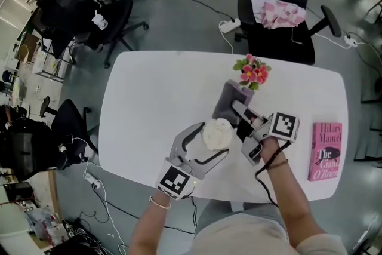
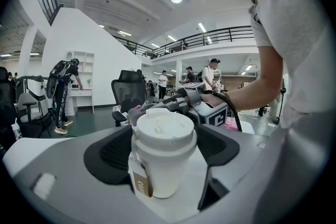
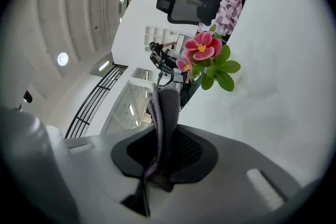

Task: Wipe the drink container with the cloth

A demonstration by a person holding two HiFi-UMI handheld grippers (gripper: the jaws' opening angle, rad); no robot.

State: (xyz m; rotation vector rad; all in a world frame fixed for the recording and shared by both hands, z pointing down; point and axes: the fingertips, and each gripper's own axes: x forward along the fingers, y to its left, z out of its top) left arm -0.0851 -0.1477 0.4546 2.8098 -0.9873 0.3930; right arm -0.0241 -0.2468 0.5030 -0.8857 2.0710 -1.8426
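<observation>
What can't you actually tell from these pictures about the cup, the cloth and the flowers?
- What's in the cup: its lid covers it, head and left gripper views.
- Print on the cup's tag: left gripper view, turned sideways and partly hidden.
- Whether the cloth touches the cup: head view, too small; right gripper view shows no cup.
- What the flowers stand in: head view, the cloth hides their base.
</observation>
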